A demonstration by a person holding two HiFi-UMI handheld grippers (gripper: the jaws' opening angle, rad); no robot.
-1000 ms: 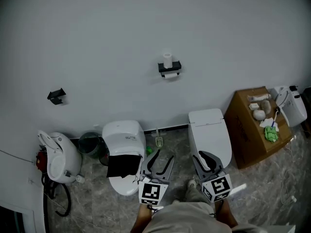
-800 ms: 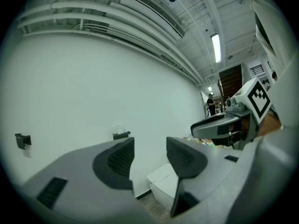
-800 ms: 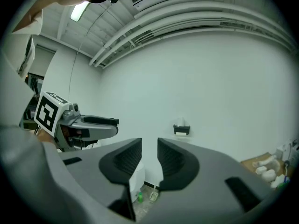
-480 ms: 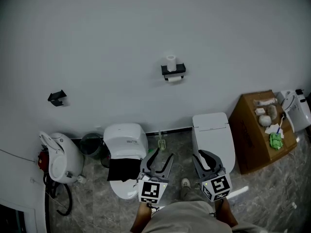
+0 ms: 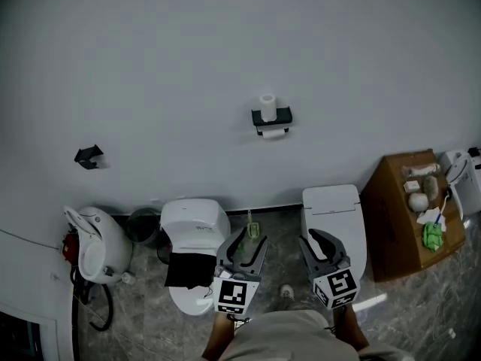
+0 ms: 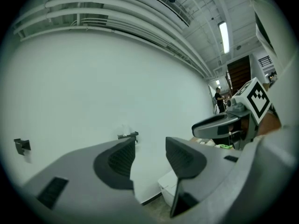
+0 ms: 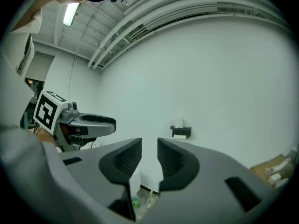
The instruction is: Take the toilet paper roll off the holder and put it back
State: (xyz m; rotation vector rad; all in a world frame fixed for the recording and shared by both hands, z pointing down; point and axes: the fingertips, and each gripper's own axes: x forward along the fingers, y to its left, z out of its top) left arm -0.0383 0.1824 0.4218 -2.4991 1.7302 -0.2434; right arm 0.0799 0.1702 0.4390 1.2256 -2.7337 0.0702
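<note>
Jaws on the left gripper [image 5: 248, 241] have just been closing a bit, but a small gap stays open and nothing is between them. The right gripper [image 5: 316, 241] has its jaws a little apart too, with nothing in them. The toilet paper roll [image 5: 267, 103] stands on top of the holder [image 5: 271, 117] on the wall [image 5: 150, 66], well away from both. I think the roll is light and soft and squashes easily, so hold it gently round its sides.

Toilet paper roll [image 6: 124, 127] faint, tiny in left gripper view, white appliance [image 5: 466, 190] cut by head view's edge
</note>
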